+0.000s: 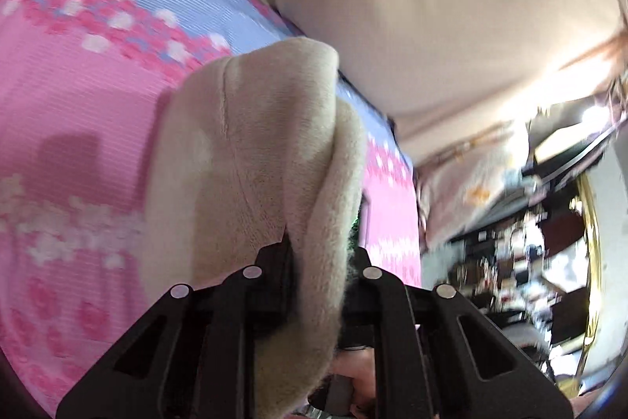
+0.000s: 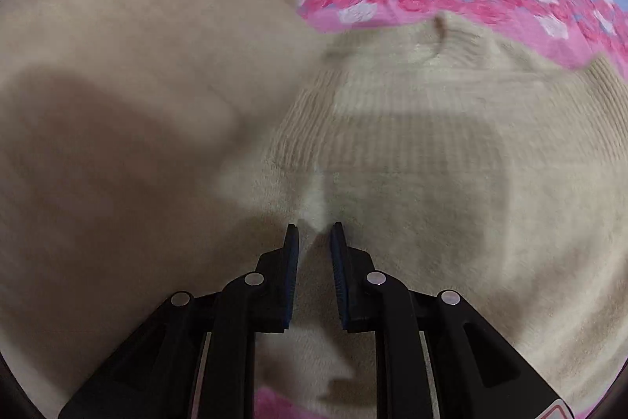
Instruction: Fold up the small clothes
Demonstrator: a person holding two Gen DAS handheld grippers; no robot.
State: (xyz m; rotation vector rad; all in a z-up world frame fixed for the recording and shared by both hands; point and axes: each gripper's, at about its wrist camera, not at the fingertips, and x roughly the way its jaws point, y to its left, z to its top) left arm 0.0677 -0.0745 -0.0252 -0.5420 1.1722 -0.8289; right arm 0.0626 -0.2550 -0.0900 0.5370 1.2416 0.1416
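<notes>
Left tool (image 1: 320,258) gripping beige garment (image 1: 267,163), right tool (image 2: 314,228) parted over it, pink floral sheet (image 1: 78,105) beneath.

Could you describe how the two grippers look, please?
Both the left gripper and the right gripper are black, with angular linkage arms and round silver pins at the joints. The right fingers carry dark blue ribbed pads.

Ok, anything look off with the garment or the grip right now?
Nothing damaged. The left tool pinches a thick bunched wad of the beige garment, not one edge. The right tool sits over it.
</notes>
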